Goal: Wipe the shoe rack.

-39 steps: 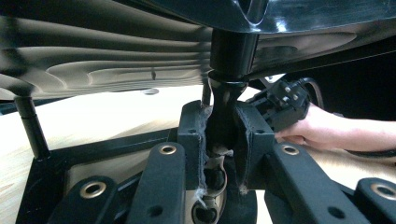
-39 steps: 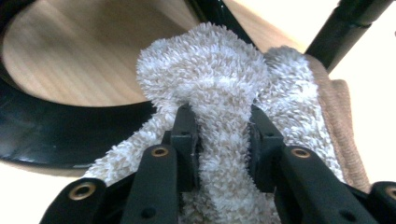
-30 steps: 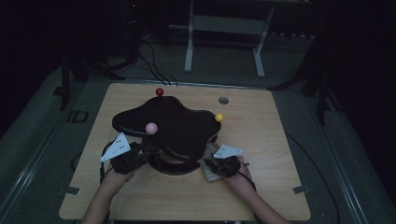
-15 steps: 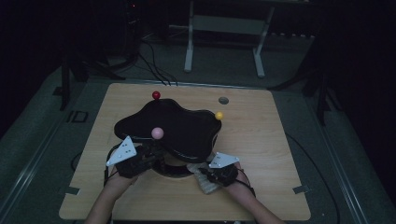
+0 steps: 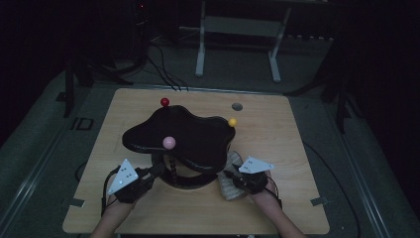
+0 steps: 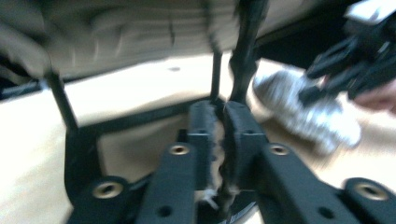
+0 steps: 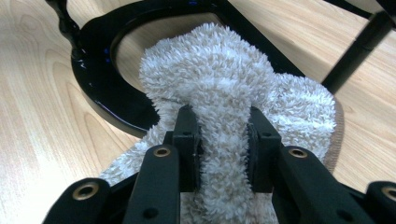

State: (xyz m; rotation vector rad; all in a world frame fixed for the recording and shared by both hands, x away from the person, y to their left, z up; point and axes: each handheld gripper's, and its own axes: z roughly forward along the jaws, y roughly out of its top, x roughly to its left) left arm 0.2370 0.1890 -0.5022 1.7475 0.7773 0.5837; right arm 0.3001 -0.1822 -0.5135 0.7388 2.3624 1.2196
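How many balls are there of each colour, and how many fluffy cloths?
Red ball: 1
Pink ball: 1
Yellow ball: 1
Fluffy cloth: 1
Total: 4

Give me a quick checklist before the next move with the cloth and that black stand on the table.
1. Right gripper shut on the fluffy cloth: ok.
2. Left gripper shut: ok; what it pinches: cannot tell, blurred.
3. Cloth touching the stand's black ring base: ok.
4. Pink ball, red ball, yellow ball on the stand's black top: ok.
5. Table free beside the right gripper: ok.
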